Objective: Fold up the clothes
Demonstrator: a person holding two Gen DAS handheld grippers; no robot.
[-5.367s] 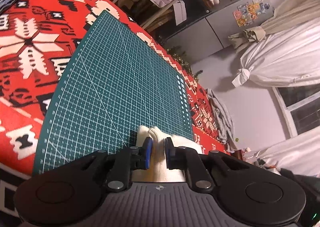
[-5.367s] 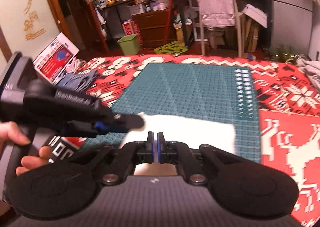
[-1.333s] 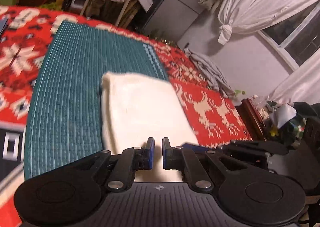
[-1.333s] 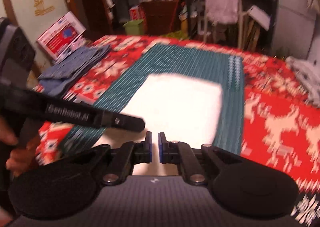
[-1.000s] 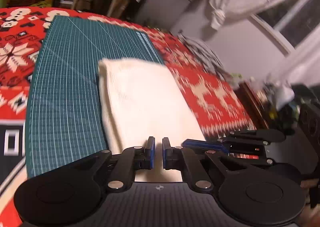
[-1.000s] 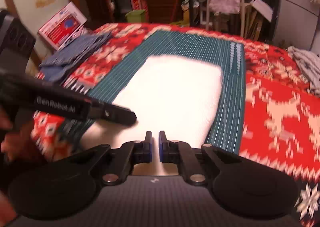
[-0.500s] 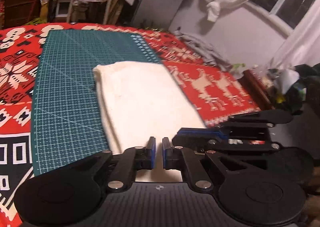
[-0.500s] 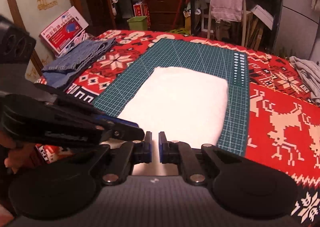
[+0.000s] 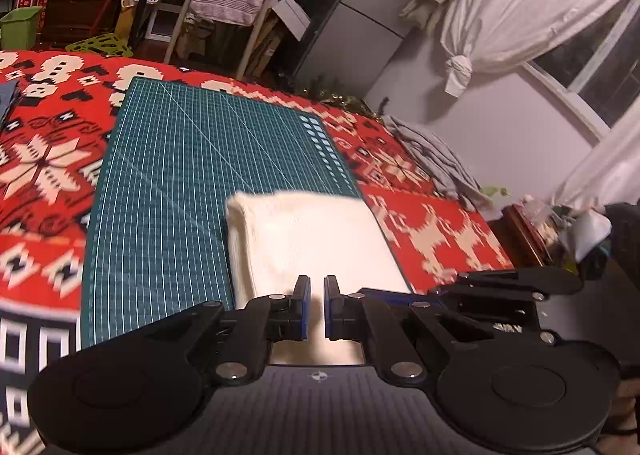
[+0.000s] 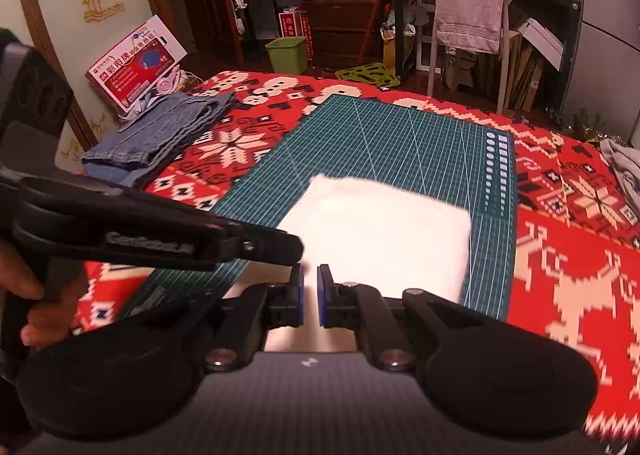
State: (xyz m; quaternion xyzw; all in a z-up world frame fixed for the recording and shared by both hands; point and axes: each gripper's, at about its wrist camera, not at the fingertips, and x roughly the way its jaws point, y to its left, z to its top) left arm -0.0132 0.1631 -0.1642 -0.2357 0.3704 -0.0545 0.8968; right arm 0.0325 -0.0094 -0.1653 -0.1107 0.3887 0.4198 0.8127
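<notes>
A: where's the folded cream-white knit garment (image 9: 316,239) sitting?

B: on the green gridded cutting mat (image 9: 188,183), right half, over the red patterned blanket (image 10: 568,255). Left tongs (image 9: 316,307) and right tongs (image 10: 309,297) each hang over its near edge, nearly pressed together, pinching nothing.

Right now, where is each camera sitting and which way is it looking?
Left wrist: rides the left gripper, looking forward over the white cloth toward the curtained window; the right gripper shows alongside.
Right wrist: rides the right gripper, facing the cluttered shelves; the left gripper and a hand show.
Both see the cloth on the green mat.
</notes>
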